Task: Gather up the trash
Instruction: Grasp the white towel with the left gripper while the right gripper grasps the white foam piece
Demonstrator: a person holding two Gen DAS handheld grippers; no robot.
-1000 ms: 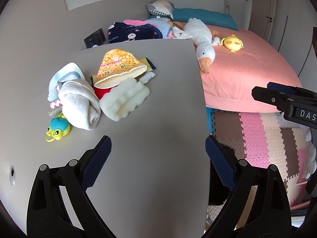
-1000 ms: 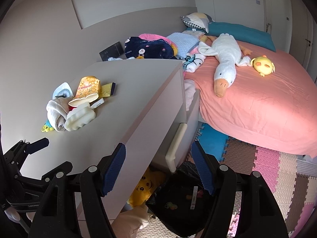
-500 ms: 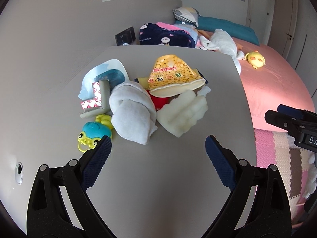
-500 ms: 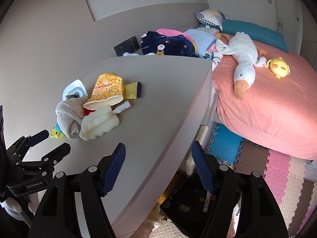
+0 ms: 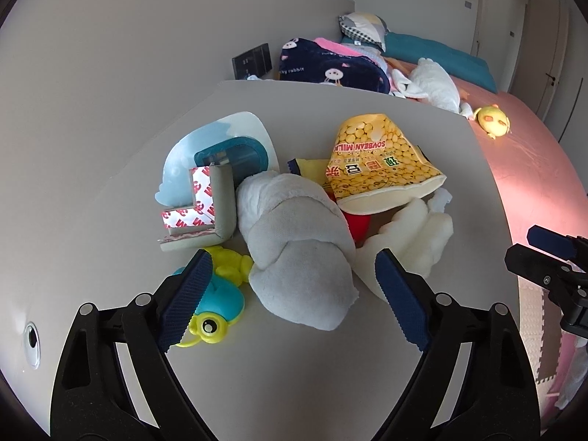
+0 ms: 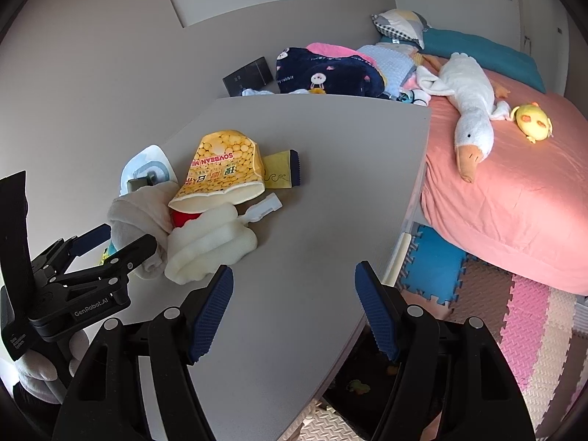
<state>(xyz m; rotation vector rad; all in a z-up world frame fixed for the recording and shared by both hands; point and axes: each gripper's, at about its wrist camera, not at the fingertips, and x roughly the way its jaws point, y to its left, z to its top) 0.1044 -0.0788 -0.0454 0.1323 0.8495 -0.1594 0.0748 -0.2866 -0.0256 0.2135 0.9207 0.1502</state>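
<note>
On the desk, left to right:
Desk (image 5: 294, 386): pale grey top carrying one cluster of things at its far left part; a pink bed (image 6: 514, 191) lies beyond its right edge.
Blue blister pack (image 5: 220, 147): flat at the cluster's left rear, with a grey corner guard (image 5: 220, 202) lying on its near side.
Turtle toy (image 5: 220, 301): blue and yellow, at the near left of the cluster, partly behind the left tool's left finger.
Rolled cloth (image 5: 297, 257): grey-white, long axis running from far to near, its near end pointing at the camera.
Left tool (image 5: 290, 301): released and holding nothing; its jaws have just been closing a little. The cloth's near end sits between the two fingers, and I cannot tell whether the pads touch it.
Soybean milk bag (image 5: 378, 161): yellow, empty-looking, lying flat right of the cloth and touching it; its open mouth faces the near side, its sealed end points to the far wall, and the print reads upside down.
Red thing (image 5: 358, 224): partly hidden under the bag's mouth.
White foam piece (image 5: 415, 242): ridged, just in front of the bag, long axis slanting from near left to far right.
Yellow wrapper (image 6: 281, 169): flat, half under the bag's right edge, dark end pointing right.
Right tool (image 6: 294, 312): released, nothing in its jaws, over bare desk near the right edge, well apart from the cluster.
</note>
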